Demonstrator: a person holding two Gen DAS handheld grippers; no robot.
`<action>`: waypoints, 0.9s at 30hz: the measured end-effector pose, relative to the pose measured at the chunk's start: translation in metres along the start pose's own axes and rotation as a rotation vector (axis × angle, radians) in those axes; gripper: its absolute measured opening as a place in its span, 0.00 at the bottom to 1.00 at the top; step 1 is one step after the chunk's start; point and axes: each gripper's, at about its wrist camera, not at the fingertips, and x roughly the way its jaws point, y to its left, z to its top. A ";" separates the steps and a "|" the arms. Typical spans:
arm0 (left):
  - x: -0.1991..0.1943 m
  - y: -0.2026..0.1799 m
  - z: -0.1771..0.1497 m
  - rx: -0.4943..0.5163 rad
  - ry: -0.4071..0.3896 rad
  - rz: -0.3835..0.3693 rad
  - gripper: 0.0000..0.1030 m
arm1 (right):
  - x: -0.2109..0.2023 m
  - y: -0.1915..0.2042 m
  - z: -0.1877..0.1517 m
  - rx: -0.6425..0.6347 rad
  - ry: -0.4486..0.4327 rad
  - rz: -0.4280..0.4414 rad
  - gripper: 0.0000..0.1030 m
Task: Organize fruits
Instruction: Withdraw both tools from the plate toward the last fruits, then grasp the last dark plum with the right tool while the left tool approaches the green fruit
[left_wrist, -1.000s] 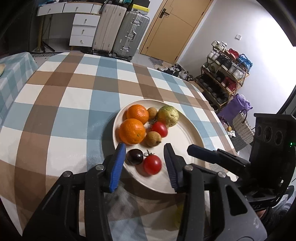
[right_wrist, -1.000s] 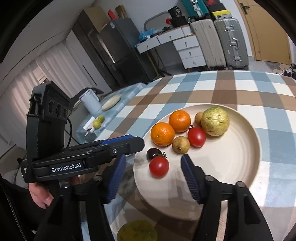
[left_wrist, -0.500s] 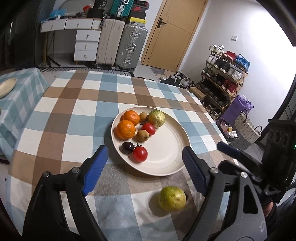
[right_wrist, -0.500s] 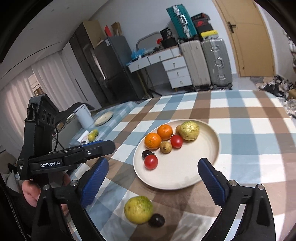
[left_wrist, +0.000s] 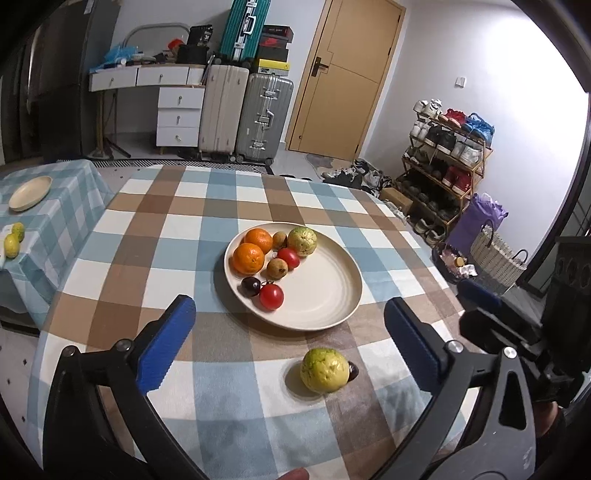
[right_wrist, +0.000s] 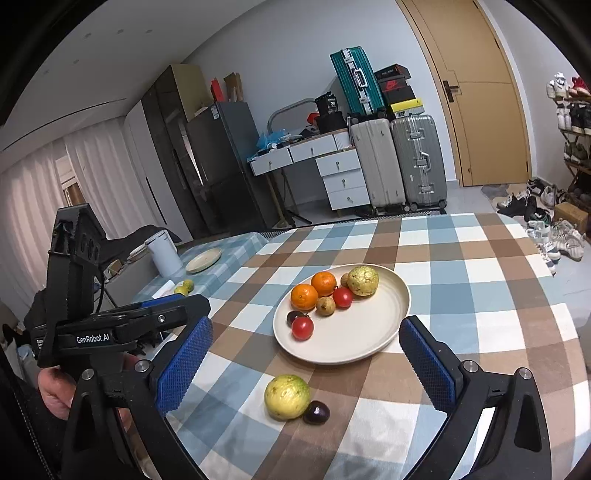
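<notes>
A cream plate on the checked table holds two oranges, a green guava, two red tomatoes, two small brown fruits and a dark plum. A second yellow-green guava lies on the cloth in front of the plate, with a small dark plum touching it. My left gripper is open and empty, above the near table edge. My right gripper is open and empty, with the loose guava between its fingers' line of sight.
A side table at the left carries an empty plate, two small yellow-green fruits and a white jug. Suitcases, drawers and a door stand behind; a shoe rack is at the right.
Both grippers pulled back and up from the plate and opened wide. The red tomato stays on the plate. The loose guava and plum came into view.
</notes>
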 end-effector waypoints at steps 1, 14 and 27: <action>-0.003 -0.001 -0.003 0.006 -0.001 0.009 0.99 | -0.004 0.002 -0.001 -0.007 -0.004 -0.002 1.00; -0.006 -0.001 -0.062 0.006 0.062 0.050 0.99 | -0.020 0.011 -0.046 -0.050 0.060 -0.055 1.00; 0.036 0.011 -0.089 -0.026 0.146 0.044 0.99 | 0.024 -0.002 -0.080 -0.030 0.223 -0.051 0.95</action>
